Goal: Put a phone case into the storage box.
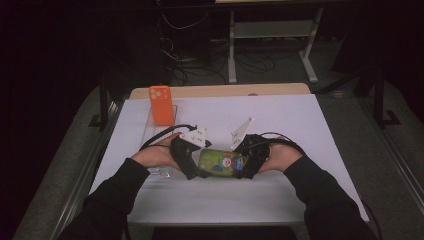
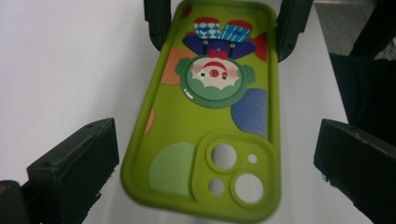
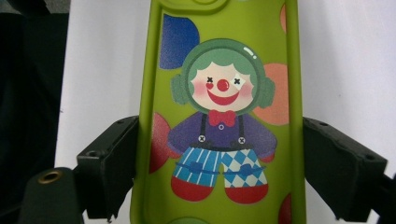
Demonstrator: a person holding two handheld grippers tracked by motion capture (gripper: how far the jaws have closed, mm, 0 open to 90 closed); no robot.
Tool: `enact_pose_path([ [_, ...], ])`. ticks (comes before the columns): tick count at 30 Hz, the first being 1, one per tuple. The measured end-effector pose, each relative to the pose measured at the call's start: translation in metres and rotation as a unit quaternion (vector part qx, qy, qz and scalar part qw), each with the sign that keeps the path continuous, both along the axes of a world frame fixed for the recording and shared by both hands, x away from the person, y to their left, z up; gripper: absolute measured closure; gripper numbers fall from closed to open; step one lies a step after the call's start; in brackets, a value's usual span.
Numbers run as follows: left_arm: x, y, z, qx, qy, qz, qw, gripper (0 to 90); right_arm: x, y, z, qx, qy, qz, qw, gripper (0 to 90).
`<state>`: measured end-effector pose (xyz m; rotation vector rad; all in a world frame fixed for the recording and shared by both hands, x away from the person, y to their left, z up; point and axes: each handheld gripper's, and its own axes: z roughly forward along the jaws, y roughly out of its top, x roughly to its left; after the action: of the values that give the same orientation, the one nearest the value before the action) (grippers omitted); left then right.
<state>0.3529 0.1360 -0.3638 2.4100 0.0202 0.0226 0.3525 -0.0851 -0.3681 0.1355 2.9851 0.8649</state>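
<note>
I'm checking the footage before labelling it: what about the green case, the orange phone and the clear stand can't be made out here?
- Green case: in the high view both grippers cover its ends; its clown print is too small to read there.
- Green case's camera-hole end: blurred in the left gripper view.
- Green case's two ends: cut off by the frame in the right gripper view.
- Orange phone: only its back shows.
- Clear stand: transparent, outline faint.

Readable text: none that I can make out anywhere.
Green phone case (image 3: 219,116): I see a clown picture in mid frame, no lettering or brand.
Orange phone case (image 1: 161,104): upper left, plain back, no label I can read.
</note>
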Motion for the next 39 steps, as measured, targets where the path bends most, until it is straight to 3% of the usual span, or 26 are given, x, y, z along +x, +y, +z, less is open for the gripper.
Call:
enact_pose_path([
  [12,-0.003,-0.01,-0.009,0.026,0.003,-0.012,0.9996,1.2,-0.002,0.006,0.005,0.004,0.0,0.01,0.9999,15.1],
  [22,-0.002,-0.01,-0.01,0.022,0.006,-0.008,0.9997,11.2,-0.003,0.009,0.006,0.004,0.0,0.019,0.9998,15.1],
  [34,-0.003,-0.009,-0.009,0.026,0.009,-0.019,0.9994,15.6,-0.006,0.009,0.006,0.004,-0.004,0.025,0.9997,14.6],
  [36,-0.004,-0.01,-0.009,0.028,0.016,-0.021,0.9993,15.8,-0.007,0.007,0.006,0.004,0.011,0.021,0.9997,14.3],
  [38,-0.005,-0.011,-0.01,0.034,0.015,-0.02,0.9991,15.8,-0.006,0.006,0.004,0.012,0.005,0.033,0.9994,13.5],
  [39,-0.006,-0.012,-0.011,0.035,0.015,-0.016,0.9991,15.8,-0.009,0.005,0.003,0.007,0.007,0.026,0.9996,11.7],
])
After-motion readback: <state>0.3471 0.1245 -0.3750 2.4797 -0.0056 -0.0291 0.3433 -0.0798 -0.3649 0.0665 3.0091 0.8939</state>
